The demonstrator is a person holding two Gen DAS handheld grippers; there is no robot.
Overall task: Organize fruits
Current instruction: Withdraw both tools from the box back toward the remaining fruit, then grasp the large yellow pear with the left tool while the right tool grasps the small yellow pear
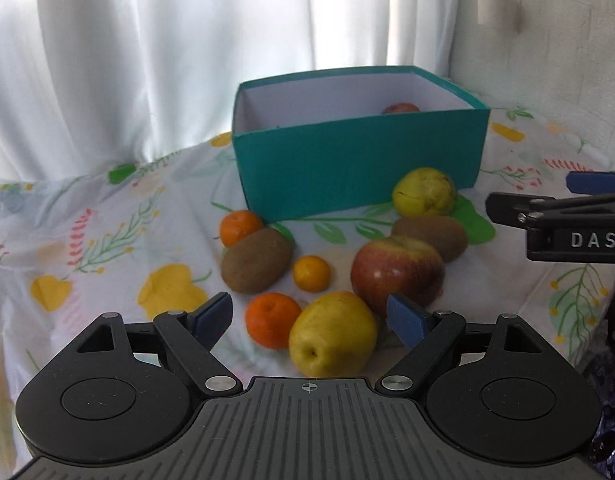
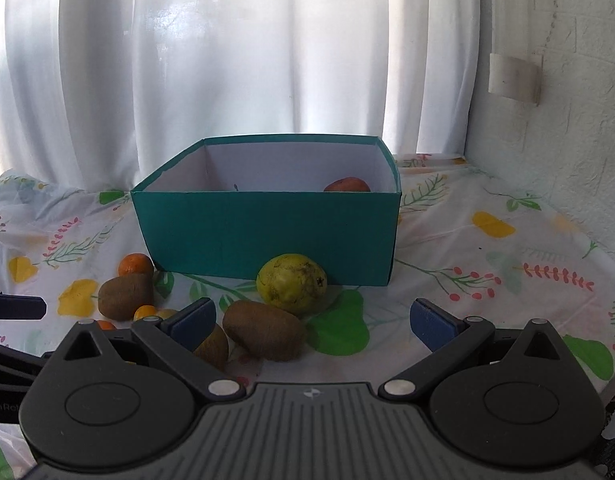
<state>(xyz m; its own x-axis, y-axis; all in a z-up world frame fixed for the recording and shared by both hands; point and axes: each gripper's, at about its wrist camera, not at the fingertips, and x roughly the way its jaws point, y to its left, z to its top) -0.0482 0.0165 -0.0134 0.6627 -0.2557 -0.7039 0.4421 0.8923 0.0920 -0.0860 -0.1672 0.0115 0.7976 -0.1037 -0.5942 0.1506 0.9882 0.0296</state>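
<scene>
A: Fruit count, outside the teal box (image 1: pixel 359 168)?
B: Pears (image 1: pixel 331 334), kiwis (image 1: pixel 256 261), mandarins (image 1: pixel 272 320), apple (image 1: pixel 397 270), all loose on the surface (image 1: pixel 107 240). One red fruit (image 1: pixel 400 108) inside.
A: Tools?
B: Left tool (image 1: pixel 309 318) spread, the near pear between its pads, untouched. Right tool (image 2: pixel 313 320) spread, empty.

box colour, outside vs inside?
Teal outside, plain white inside; the box shows best in the right wrist view.
</scene>
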